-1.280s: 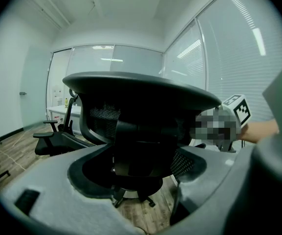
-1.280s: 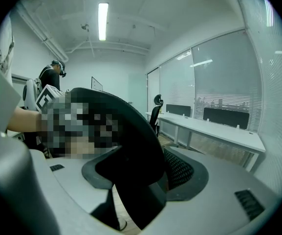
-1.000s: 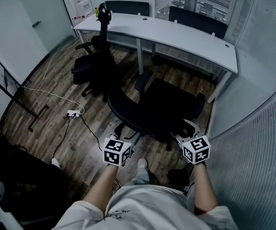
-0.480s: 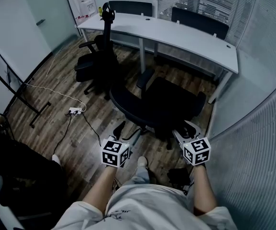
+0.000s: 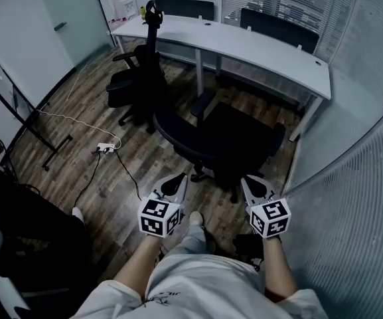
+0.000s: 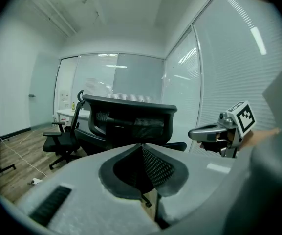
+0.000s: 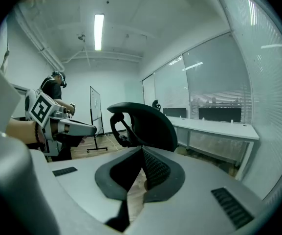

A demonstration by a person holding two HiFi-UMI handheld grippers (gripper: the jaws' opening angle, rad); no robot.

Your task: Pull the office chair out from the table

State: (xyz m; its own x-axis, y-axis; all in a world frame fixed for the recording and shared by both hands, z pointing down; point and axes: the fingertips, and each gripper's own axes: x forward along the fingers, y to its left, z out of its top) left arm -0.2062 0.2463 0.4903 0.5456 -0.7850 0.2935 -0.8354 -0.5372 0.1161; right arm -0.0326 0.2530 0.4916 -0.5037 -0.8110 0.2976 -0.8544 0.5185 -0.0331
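Office chair (image 5: 234, 145) stands clear of the table (image 5: 264, 53), backrest toward the person. Left gripper (image 5: 179, 178) and right gripper (image 5: 248, 181) hover just short of it, jaws pressed together, empty. Any further pull likely needs both opened, gripping the backrest rim evenly, drawn straight.

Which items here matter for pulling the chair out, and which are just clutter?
Job:
- office chair
- table
- left tongs and right tongs, both shut and empty

Lying about:
- second chair, to the left
- power strip on the floor
- whiteboard on its stand
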